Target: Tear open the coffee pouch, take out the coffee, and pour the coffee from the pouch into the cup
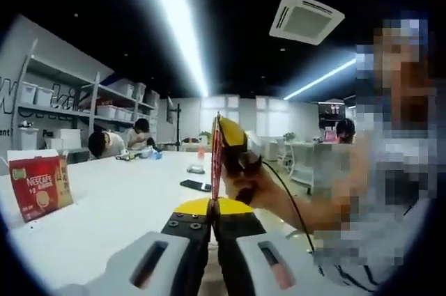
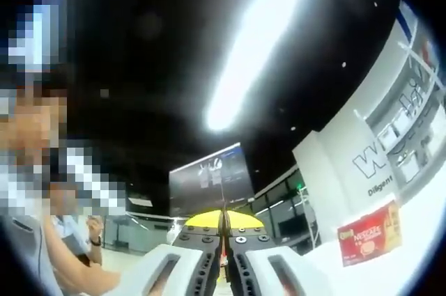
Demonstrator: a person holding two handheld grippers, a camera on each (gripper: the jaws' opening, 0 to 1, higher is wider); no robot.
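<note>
- The pouch [image 1: 217, 157] was a thin, flat sachet seen edge-on, red along its side, standing upright above the left gripper [image 1: 214, 207].
- The left gripper's yellow-tipped jaws were clenched on the pouch's lower end; the black, bolted jaw faces met with no gap.
- The right gripper [image 1: 233, 144], yellow and black, came in from the right of the left gripper view and pressed against the pouch's upper part, a hand [image 1: 268, 191] behind it.
- In the right gripper view, the right gripper [image 2: 224, 221] had its jaws pressed together on a thin strip, probably the same pouch [image 2: 223, 207], though the view was dim.
- A red, glossy cardboard Nescafé box [image 1: 40, 186] stood upright on the smooth white table [image 1: 118, 205], well left of the pouch; it also showed in the right gripper view [image 2: 369, 235].
- A dark, flat phone [image 1: 196, 185] lay on the table beyond the jaws.
</note>
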